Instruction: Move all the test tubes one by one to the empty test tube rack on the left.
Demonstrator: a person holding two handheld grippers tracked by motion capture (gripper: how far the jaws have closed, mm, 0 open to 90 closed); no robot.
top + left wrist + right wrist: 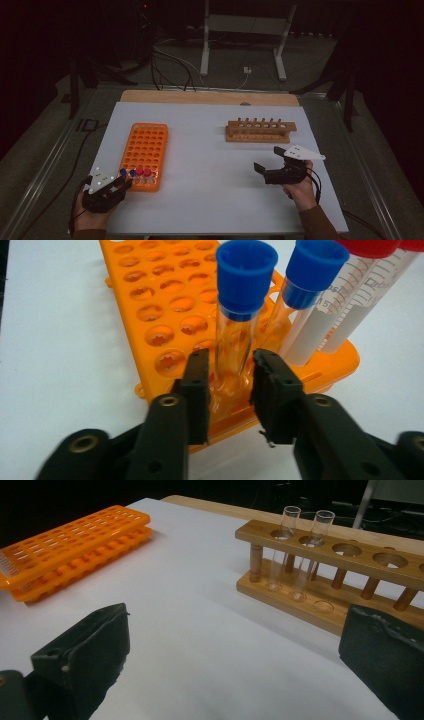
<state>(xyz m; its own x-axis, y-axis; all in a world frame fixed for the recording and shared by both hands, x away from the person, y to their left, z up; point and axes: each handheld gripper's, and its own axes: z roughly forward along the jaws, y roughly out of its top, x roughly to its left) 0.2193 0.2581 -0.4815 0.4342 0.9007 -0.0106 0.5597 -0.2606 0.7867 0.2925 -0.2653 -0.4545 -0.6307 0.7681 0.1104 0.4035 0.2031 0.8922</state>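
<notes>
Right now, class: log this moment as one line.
left claw: astride blue-capped tube in orange rack | right claw: open, empty | wooden rack: two uncapped tubes

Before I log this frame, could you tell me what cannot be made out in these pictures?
- Left gripper view: whether the pads press the blue-capped tube; its glass blurs the edges.
- Same view: red-capped tubes' caps, cut by the top edge.
- High view: wooden rack's clear tubes, too small.

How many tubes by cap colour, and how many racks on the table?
Blue-capped tubes: 2
Red-capped tubes: 2
Uncapped glass tubes: 2
Orange rack: 1
Wooden rack: 1
Total: 8
</notes>
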